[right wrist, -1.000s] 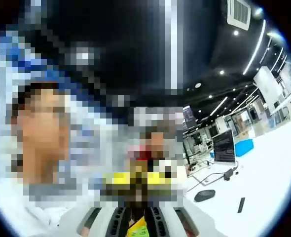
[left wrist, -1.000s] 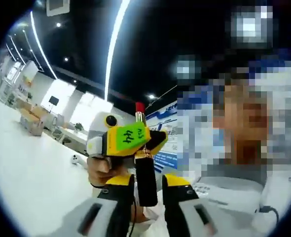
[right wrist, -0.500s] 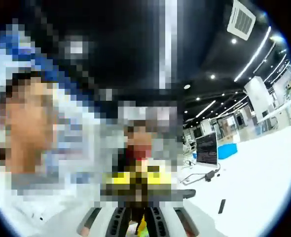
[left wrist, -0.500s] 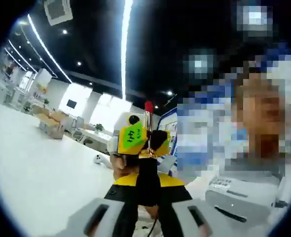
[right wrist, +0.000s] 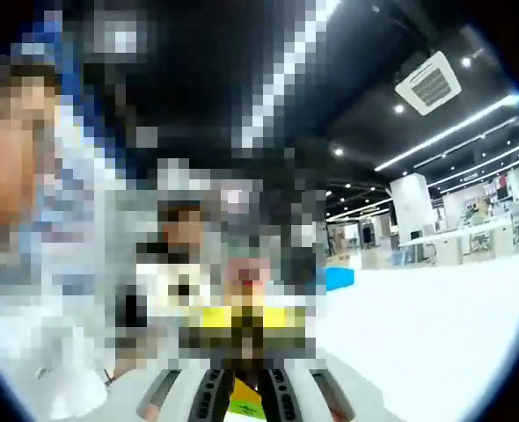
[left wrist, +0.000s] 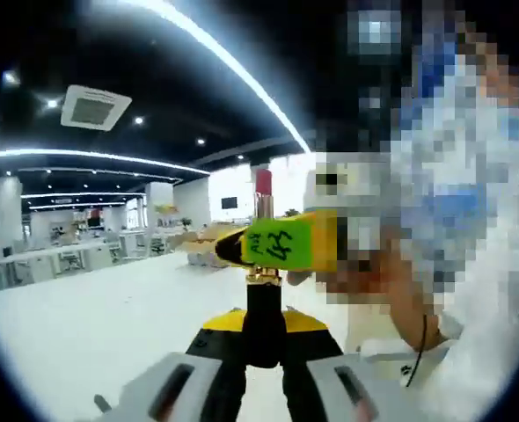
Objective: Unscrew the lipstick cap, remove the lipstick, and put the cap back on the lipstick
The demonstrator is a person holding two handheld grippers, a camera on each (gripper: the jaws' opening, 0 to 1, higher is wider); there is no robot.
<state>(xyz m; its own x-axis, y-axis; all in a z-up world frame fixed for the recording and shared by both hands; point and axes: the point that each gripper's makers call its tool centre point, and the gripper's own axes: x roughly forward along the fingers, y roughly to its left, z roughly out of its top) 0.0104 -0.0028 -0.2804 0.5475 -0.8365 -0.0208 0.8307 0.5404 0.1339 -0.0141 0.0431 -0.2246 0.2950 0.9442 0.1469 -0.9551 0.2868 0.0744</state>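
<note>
In the left gripper view, the left gripper (left wrist: 264,347) is closing tight on the black lipstick (left wrist: 263,308) base, holding it upright. Just above, the right gripper (left wrist: 281,242) is clamping the gold collar — likely steadying it, red tip (left wrist: 263,182) bared. The cap is still off; the white bench (left wrist: 92,325) is lying below.

both views tilted upward, facing each other closely, sharing the lipstick (left wrist: 262,264)
</note>
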